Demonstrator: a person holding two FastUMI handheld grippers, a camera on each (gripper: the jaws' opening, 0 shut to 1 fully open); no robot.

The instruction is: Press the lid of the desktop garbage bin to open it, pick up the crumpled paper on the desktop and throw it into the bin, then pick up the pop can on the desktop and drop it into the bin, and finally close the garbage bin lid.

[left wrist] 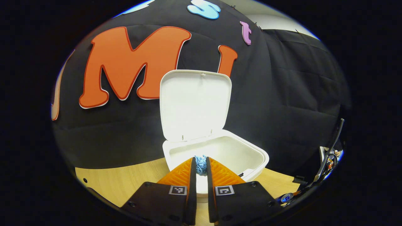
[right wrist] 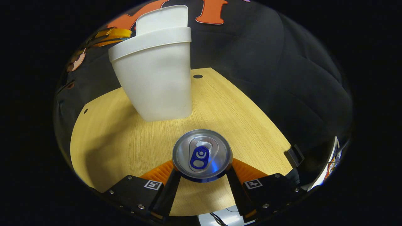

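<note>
left gripper (left wrist: 201, 164) pinches crumpled paper (left wrist: 200, 164); right gripper (right wrist: 202, 169) flanks pop can (right wrist: 202, 154).

Wooden tabletop (right wrist: 238, 106); black cables (left wrist: 326, 163) at its edge.

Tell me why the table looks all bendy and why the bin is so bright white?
In the right gripper view the fisheye lens bows the table edge and leans the bin sideways, while the pop can top glints with glare; in the left gripper view the open lid and bin interior are washed out by strong light, losing detail.
</note>
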